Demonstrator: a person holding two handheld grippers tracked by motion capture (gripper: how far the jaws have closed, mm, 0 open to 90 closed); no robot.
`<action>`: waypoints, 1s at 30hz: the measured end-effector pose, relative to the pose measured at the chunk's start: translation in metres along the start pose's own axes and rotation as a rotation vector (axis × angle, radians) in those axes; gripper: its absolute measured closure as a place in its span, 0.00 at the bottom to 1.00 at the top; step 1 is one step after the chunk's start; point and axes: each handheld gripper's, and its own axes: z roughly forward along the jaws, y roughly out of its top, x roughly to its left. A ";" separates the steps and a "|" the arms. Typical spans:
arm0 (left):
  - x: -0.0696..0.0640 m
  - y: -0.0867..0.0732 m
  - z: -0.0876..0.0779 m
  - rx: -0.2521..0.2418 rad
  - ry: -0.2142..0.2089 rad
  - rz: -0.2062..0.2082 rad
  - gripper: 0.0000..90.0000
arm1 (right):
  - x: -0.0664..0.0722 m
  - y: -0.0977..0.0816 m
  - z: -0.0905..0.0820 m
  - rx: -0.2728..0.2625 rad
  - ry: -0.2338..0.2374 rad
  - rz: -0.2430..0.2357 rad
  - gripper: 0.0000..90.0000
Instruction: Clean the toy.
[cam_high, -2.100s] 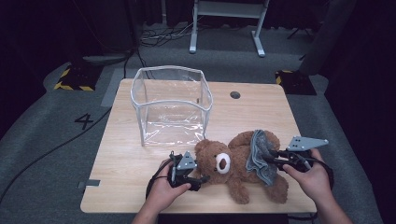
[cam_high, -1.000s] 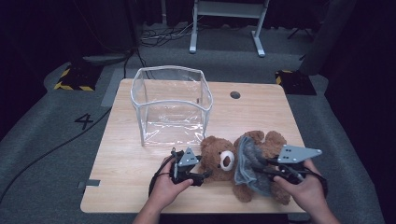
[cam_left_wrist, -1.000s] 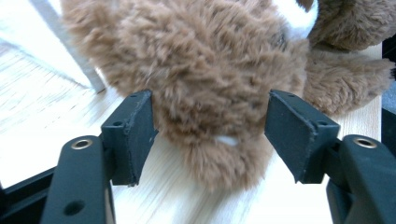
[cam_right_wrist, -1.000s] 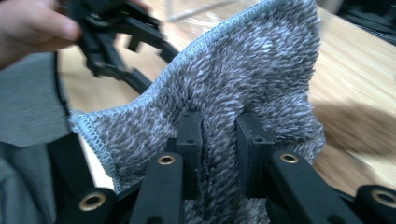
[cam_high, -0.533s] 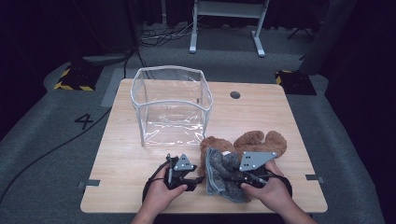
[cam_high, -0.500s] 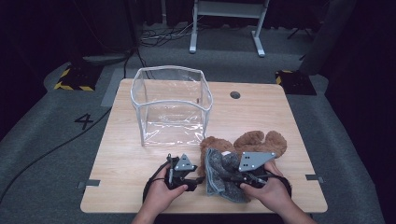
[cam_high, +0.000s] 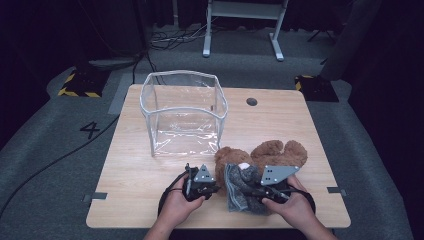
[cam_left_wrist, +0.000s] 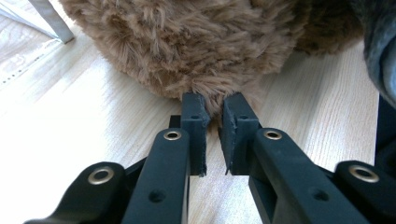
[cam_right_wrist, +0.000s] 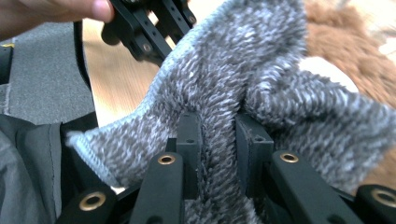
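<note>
With my left claw (cam_left_wrist: 214, 122) just closed onto a tuft of the teddy bear (cam_high: 260, 155) lying at the table's (cam_high: 130, 165) near right and my right claw (cam_right_wrist: 218, 140) clamped on its grey knitted garment (cam_right_wrist: 261, 88), I judge the undressing step in hand, and next I must pull the garment off while pinning the bear.

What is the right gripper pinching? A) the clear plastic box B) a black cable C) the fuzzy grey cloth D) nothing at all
C: in the right gripper view, the right gripper has its jaws closed on a fold of the fuzzy grey cloth, which lies over the brown teddy bear.
</note>
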 end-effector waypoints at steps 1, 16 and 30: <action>0.000 0.000 0.000 0.000 0.000 0.000 0.91 | -0.001 -0.002 -0.003 0.003 -0.004 0.005 0.82; 0.006 0.000 -0.013 -0.078 0.007 -0.026 0.93 | -0.021 -0.044 -0.050 -0.011 -0.101 0.109 0.82; -0.016 0.015 -0.004 -0.118 0.018 0.048 0.37 | -0.023 -0.072 -0.082 -0.016 -0.179 0.159 0.82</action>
